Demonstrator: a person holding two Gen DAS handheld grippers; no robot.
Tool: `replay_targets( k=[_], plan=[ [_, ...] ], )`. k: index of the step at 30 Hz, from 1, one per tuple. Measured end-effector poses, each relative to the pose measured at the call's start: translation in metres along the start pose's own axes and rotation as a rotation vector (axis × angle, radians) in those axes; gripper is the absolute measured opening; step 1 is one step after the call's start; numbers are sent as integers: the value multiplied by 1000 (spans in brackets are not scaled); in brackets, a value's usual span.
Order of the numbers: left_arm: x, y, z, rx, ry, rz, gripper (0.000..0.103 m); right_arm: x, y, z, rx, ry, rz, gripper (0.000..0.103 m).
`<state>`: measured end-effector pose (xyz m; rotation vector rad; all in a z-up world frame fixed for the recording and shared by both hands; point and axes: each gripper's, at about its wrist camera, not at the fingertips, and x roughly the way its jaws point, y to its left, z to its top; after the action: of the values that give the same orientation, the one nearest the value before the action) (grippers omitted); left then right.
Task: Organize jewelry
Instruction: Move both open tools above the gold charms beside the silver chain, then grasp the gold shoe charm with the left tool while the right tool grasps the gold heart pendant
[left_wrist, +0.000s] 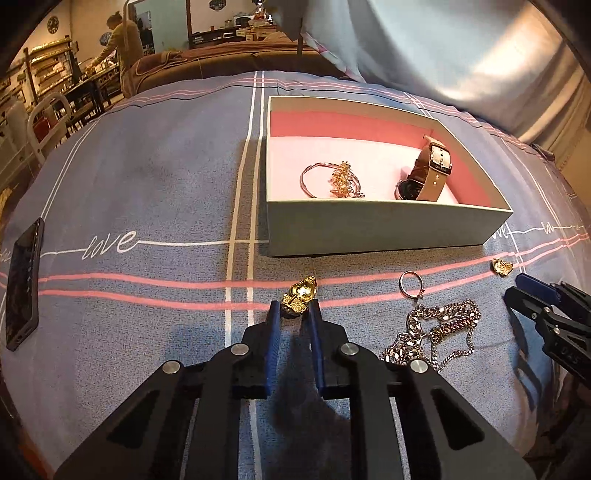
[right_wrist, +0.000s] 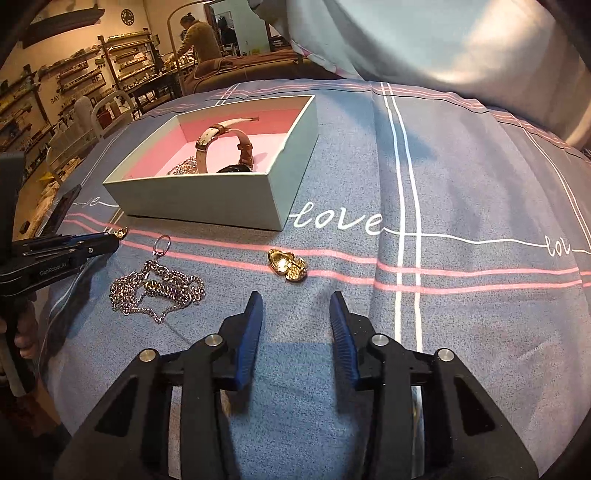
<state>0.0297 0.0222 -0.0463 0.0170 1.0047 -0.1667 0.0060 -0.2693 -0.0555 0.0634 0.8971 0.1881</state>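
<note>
My left gripper (left_wrist: 294, 309) is shut on a gold flower brooch (left_wrist: 300, 295) just above the bedsheet, in front of the open box (left_wrist: 388, 225). The box holds a watch (left_wrist: 430, 168), a thin bangle (left_wrist: 309, 177) and a gold ornament (left_wrist: 341, 179). On the sheet lie a silver ring (left_wrist: 410, 284), a silver chain necklace (left_wrist: 436, 332) and a second gold brooch (left_wrist: 501, 266). My right gripper (right_wrist: 295, 306) is open and empty, just short of that second gold brooch (right_wrist: 288, 265). The left gripper (right_wrist: 107, 243) shows at the left of the right wrist view, with a bit of gold (right_wrist: 121, 232) at its tip.
A black phone (left_wrist: 23, 291) lies on the sheet at the far left. A pale pillow (left_wrist: 461, 48) rises behind the box. The chain (right_wrist: 157, 290) and ring (right_wrist: 162, 245) lie between the two grippers. A person stands in the room far behind.
</note>
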Motion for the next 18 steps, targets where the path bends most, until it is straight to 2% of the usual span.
replay_targets(
  k=[2,9,13,18],
  plan=[
    [-4,4,-1,-11,-5,-3,15,6,4,7,-40,-7,-6,32],
    [-14,7,-6,-16,-11,-5,15,17,13,14,-157,-26,-14,31],
    [-15,3,-6,-15,-10,-12,15,16,12,12,-154,-39,-14,17],
    [-15,-6,-6,3,-7,-23,15,15,13,12,-150,-37,-35,15]
  ],
)
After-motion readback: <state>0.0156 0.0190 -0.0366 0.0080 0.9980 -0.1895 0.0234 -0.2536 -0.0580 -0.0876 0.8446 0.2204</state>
